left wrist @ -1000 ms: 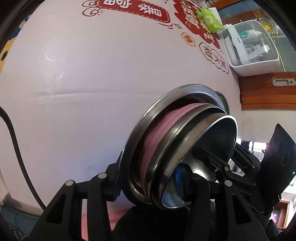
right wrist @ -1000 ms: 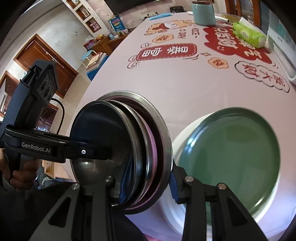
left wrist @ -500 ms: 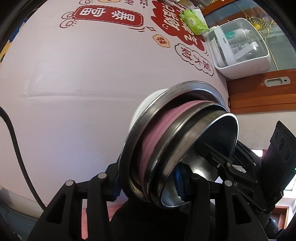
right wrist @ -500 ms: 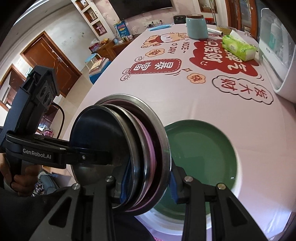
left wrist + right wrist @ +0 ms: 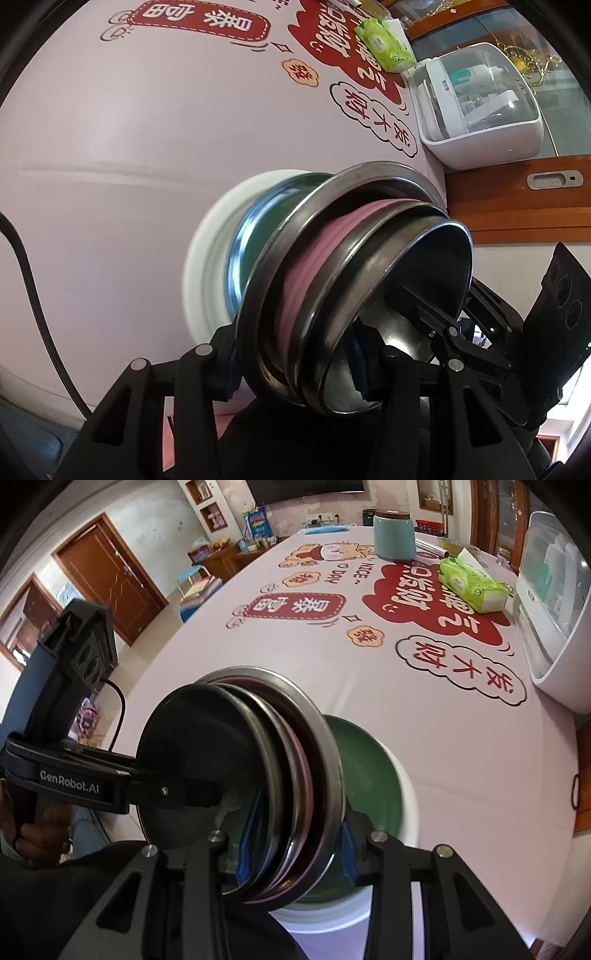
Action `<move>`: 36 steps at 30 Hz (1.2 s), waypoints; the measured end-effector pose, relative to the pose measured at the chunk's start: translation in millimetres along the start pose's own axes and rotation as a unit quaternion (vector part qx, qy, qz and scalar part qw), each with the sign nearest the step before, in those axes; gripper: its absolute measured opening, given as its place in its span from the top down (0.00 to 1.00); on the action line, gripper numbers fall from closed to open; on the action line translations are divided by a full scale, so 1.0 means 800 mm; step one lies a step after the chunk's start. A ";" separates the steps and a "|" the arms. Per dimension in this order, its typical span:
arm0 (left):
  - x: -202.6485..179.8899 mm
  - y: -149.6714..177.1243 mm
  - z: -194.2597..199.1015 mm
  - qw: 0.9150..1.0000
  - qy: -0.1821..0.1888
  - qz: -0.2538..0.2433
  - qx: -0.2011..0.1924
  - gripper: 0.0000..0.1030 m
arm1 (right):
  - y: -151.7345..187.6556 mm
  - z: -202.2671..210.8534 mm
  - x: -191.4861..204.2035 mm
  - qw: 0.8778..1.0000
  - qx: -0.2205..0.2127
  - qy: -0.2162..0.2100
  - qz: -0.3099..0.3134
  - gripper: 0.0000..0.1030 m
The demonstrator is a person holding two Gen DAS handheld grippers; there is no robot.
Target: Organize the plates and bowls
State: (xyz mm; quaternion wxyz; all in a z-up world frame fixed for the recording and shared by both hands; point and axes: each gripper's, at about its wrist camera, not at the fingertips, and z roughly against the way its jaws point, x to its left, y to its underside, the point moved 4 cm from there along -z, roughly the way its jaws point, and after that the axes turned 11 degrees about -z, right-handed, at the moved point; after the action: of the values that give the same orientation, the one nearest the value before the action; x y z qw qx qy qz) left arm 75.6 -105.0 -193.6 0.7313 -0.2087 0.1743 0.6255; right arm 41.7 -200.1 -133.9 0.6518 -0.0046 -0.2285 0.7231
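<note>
Carrying a nested stack [image 5: 351, 295] of steel bowls and 1 pink dish, held on edge above the pink table [image 5: 129, 147] and gripped from 2 opposite sides. At 9 o'clock in the left wrist view, a black cable [image 5: 29, 288] trailing toward the table edge. Nearer the centre, a white plate [image 5: 207, 258] lying flat with a green plate [image 5: 258, 236] resting in it, both blurred, just beyond the stack's outermost rim. At 6 o'clock, the left gripper [image 5: 295, 373] clamped narrow across the stacked rims, blue pads pressing on both faces. At 4 o'clock, the right gripper [image 5: 461, 325] biting the same stack from the far side, jaws opening slightly at this moment, with the stack between them and the pads touching it in that gripper's own view. At 1 and 2 o'clock, well apart, a green tissue pack [image 5: 384, 44] and a lidded white box [image 5: 480, 110]. Judged as mid-carry, probably toward setting the stack onto the green plate. Risk 1: inner bowls sliding out of the nest, caused by the on-edge hold and a loosening right grip. Risk 2: the lowest rim clipping the green plate on the way down and shoving it off centre. Risk 3: the 2 hands drifting apart and twisting the stack loose.
</note>
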 end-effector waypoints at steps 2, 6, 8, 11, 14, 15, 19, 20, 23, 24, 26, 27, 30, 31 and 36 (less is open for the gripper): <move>-0.007 -0.001 -0.010 1.000 0.000 0.006 -0.001 0.56 | 0.003 -0.001 -0.009 1.000 0.007 0.007 0.010 0.61; -0.012 0.000 -0.029 1.000 0.000 0.022 0.000 0.55 | 0.010 -0.007 -0.025 0.999 0.021 0.015 0.023 0.60; -0.014 0.001 -0.037 0.999 0.001 0.033 -0.001 0.55 | 0.012 -0.009 -0.031 0.999 0.023 0.020 0.031 0.60; -0.016 0.003 -0.045 0.999 -0.007 0.044 -0.002 0.55 | 0.013 -0.014 -0.036 0.998 0.025 0.027 0.047 0.59; -0.015 0.003 -0.054 0.998 -0.011 0.057 -0.003 0.55 | 0.015 -0.017 -0.039 0.997 0.026 0.036 0.066 0.57; -0.015 0.003 -0.055 0.998 -0.013 0.060 -0.004 0.55 | 0.015 -0.018 -0.040 0.997 0.026 0.037 0.070 0.56; -0.015 0.006 -0.060 0.997 -0.024 0.069 -0.009 0.55 | 0.013 -0.021 -0.046 0.996 0.027 0.033 0.077 0.56; -0.015 0.006 -0.061 0.997 -0.027 0.070 -0.009 0.55 | 0.012 -0.022 -0.046 0.996 0.028 0.033 0.079 0.56; -0.014 0.007 -0.062 0.997 -0.033 0.075 -0.009 0.56 | 0.012 -0.027 -0.048 0.995 0.034 0.031 0.083 0.56; -0.013 0.007 -0.062 0.996 -0.035 0.076 -0.010 0.57 | 0.011 -0.028 -0.049 0.995 0.034 0.030 0.083 0.56; -0.013 0.007 -0.061 0.996 -0.036 0.077 -0.013 0.57 | 0.009 -0.028 -0.049 0.995 0.032 0.028 0.085 0.56; -0.012 0.006 -0.061 0.996 -0.037 0.078 -0.014 0.57 | 0.008 -0.029 -0.049 0.995 0.032 0.026 0.086 0.56; -0.012 0.008 -0.059 0.996 -0.042 0.079 -0.016 0.57 | 0.007 -0.029 -0.048 0.995 0.029 0.025 0.089 0.56; -0.012 0.008 -0.058 0.996 -0.044 0.080 -0.017 0.57 | 0.007 -0.028 -0.048 0.995 0.028 0.026 0.091 0.55; -0.015 0.010 -0.050 0.996 -0.052 0.073 -0.028 0.57 | 0.009 -0.023 -0.051 0.996 0.021 0.031 0.085 0.55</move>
State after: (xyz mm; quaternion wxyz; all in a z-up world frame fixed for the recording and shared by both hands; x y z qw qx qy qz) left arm 66.2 -135.0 -222.0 0.6854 -0.1833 0.1336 0.6919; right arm 46.6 -233.3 -164.9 0.5948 -0.0327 -0.1923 0.7799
